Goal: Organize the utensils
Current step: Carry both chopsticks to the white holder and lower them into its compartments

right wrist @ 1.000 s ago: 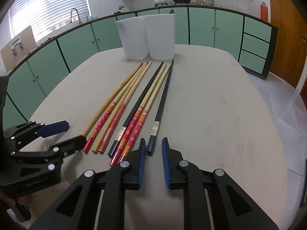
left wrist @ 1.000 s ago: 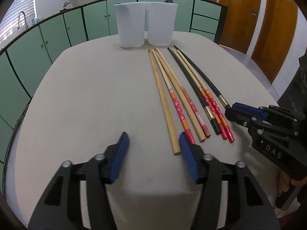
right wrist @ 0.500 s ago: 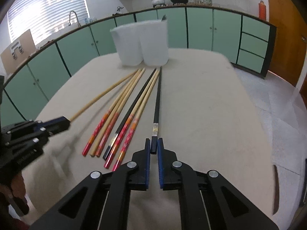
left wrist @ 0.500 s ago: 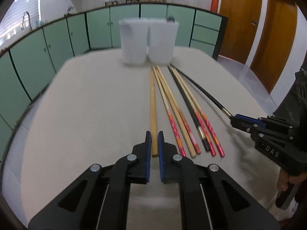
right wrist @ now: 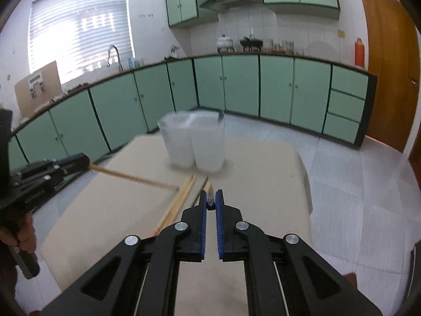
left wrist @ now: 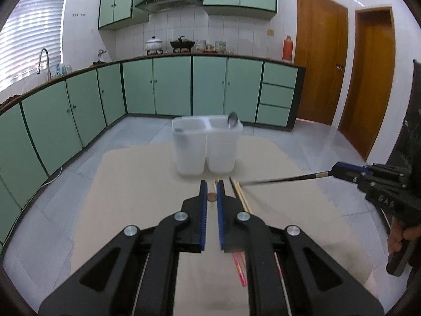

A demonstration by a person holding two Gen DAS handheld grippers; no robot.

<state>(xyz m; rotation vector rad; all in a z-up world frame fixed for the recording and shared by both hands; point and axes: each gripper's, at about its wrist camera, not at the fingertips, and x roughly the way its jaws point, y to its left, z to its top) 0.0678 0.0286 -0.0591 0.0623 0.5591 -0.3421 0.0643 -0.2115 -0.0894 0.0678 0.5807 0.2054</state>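
Left wrist view: my left gripper [left wrist: 211, 193] clenches a plain wooden chopstick [left wrist: 211, 197]; at three o'clock my right gripper [left wrist: 333, 170] grasps a black chopstick [left wrist: 279, 179].

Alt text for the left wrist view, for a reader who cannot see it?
The left gripper is shut on the end of a plain wooden chopstick, aimed at a white two-compartment plastic holder. At right, the right gripper holds a black chopstick.
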